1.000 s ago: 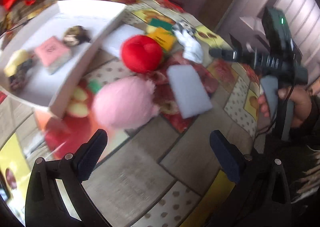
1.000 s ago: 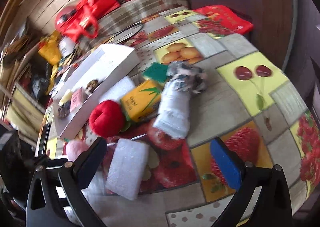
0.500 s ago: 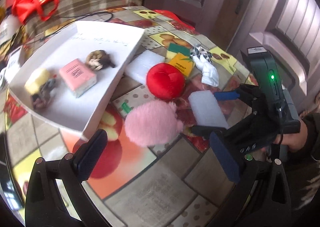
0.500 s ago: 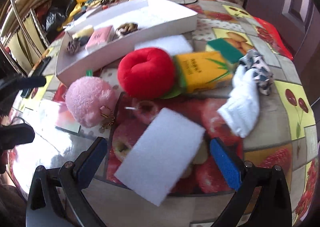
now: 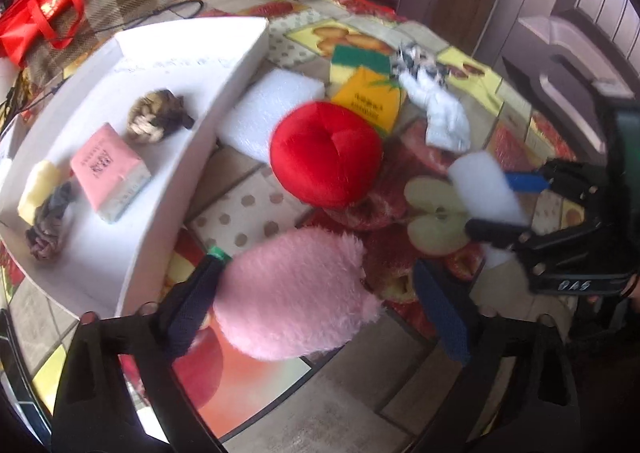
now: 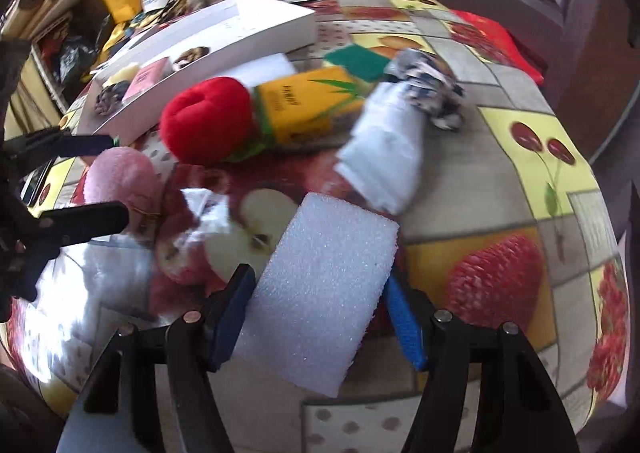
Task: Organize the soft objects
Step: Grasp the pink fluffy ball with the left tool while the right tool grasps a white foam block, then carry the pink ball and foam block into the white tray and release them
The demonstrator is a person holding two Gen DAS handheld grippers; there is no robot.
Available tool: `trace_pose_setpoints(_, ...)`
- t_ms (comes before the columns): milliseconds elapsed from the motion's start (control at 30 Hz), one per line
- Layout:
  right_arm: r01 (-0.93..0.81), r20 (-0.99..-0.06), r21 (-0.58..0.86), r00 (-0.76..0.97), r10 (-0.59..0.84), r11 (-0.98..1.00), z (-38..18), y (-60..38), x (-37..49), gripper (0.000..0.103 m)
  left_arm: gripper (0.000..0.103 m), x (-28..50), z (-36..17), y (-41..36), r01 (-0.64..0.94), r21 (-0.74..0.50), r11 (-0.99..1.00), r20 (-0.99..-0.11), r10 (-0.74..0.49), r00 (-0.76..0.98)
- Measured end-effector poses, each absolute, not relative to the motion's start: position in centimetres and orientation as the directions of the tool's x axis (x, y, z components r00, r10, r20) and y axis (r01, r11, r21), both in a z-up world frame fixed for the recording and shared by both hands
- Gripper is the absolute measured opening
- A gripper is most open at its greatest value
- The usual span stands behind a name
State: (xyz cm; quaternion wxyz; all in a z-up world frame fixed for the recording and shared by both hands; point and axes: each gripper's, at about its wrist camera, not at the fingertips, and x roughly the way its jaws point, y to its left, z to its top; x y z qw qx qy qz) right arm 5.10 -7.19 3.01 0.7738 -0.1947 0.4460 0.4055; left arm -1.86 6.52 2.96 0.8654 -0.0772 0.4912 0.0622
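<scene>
The pink plush ball (image 5: 294, 295), fuzzy and egg-shaped, lies just beside the near wall of the white tray (image 5: 168, 189), between the fingers of the left gripper (image 5: 316, 309); its jaws are closing, the left pad at the fur, the right pad apart from it. Farther from the tray, a rectangular white foam block (image 6: 320, 293), coarse and porous, sits between the closing jaws of the right gripper (image 6: 316, 317), both pads at its long edges; whether they press yet cannot be told. A second white foam block (image 5: 268, 113) lies against the tray's outer wall. Next to that block sits one round red velvet cushion (image 5: 326, 153), dimpled in the middle. Beyond the cushion are one yellow packet (image 5: 370, 99), one green sponge (image 5: 360, 59) and one crumpled white sock (image 5: 440, 109) with a patterned cuff. Inside the tray lie four things: a pink wrapped packet (image 5: 110, 171), a brown woven knot (image 5: 158, 115), a pale yellow sponge (image 5: 38, 189) and a grey braided knot (image 5: 48, 225). All rests on a glossy fruit-print tablecloth (image 6: 520, 181).
</scene>
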Motion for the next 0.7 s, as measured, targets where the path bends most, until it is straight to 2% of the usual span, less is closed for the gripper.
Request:
trace_pose_setpoints(33, -0.797, -0.848, 0.062, 0.275, 0.453, 0.601, 3.0, -7.3, 5.2, 0.065, 0.084, -1.8, 2.6, 6.3, -0.177, -0.067, 0.982, -0.866, 0.031, 0.5)
trace_pose_setpoints(67, -0.795, -0.847, 0.064, 0.276, 0.454, 0.603, 3.0, -7.4, 5.2, 0.065, 0.067, -1.8, 2.2, 6.1, -0.168, -0.066, 0.984, -0.872, 0.025, 0.488)
trace_pose_setpoints(233, -0.793, -0.838, 0.108, 0.252, 0.484, 0.6, 3.4, -8.1, 5.0, 0.062, 0.065, -3.1, 2.2, 6.0, -0.158, -0.094, 0.983, -0.865, -0.002, 0.502)
trace_pose_setpoints(367, -0.805, -0.8, 0.125, 0.264, 0.539, 0.58, 5.3, -8.3, 4.7, 0.062, 0.065, -4.4, 4.4, 6.7, -0.202, -0.097, 0.975, -0.836, 0.03, 0.548)
trace_pose_setpoints(500, -0.816, -0.728, 0.135, 0.303, 0.615, 0.562, 9.1, -8.4, 4.7, 0.062, 0.065, -4.9, 8.5, 7.7, -0.254, -0.051, 0.966, -0.8, 0.113, 0.59)
trace_pose_setpoints(700, -0.823, -0.587, 0.162, 0.362, 0.724, 0.544, 15.9, -8.5, 5.4, 0.062, 0.065, -7.1, 14.7, 9.5, -0.414, -0.091, 0.906, -0.719, 0.228, 0.657)
